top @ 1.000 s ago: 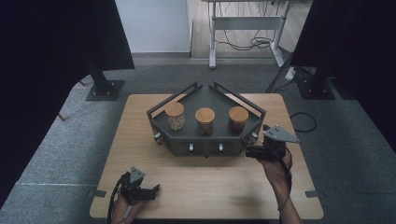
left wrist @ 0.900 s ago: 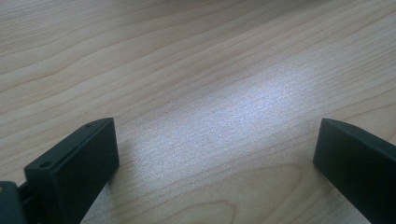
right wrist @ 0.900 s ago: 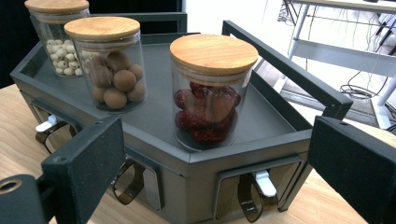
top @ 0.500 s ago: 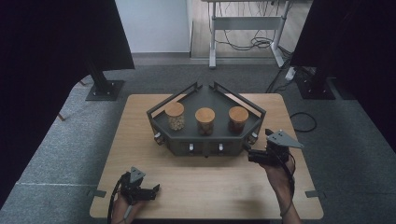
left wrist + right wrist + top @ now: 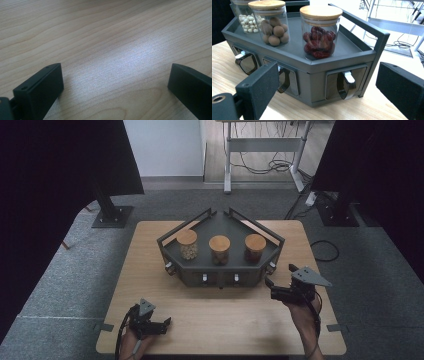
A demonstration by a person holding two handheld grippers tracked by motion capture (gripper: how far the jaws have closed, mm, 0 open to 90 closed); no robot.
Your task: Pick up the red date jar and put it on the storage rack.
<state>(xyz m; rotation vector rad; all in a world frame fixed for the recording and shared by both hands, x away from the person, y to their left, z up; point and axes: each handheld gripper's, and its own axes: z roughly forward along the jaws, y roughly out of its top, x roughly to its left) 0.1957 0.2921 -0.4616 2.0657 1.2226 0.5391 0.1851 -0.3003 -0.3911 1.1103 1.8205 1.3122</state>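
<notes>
Hovering right tongs (image 5: 270, 288) at 4 o'clock of grey rack (image 5: 342, 58), spread, nothing between, near small drawer handle (image 5: 345, 83) under jar of red fruit (image 5: 320, 32). Left tongs (image 5: 165, 324) at 7 o'clock on surface (image 5: 220, 320), spread, empty.

A dark grey rack (image 5: 317, 62) is standing upright on the table (image 5: 150, 270), its nearest drawer (image 5: 344, 83) sitting shut, with a white-tipped dark handle.
</notes>
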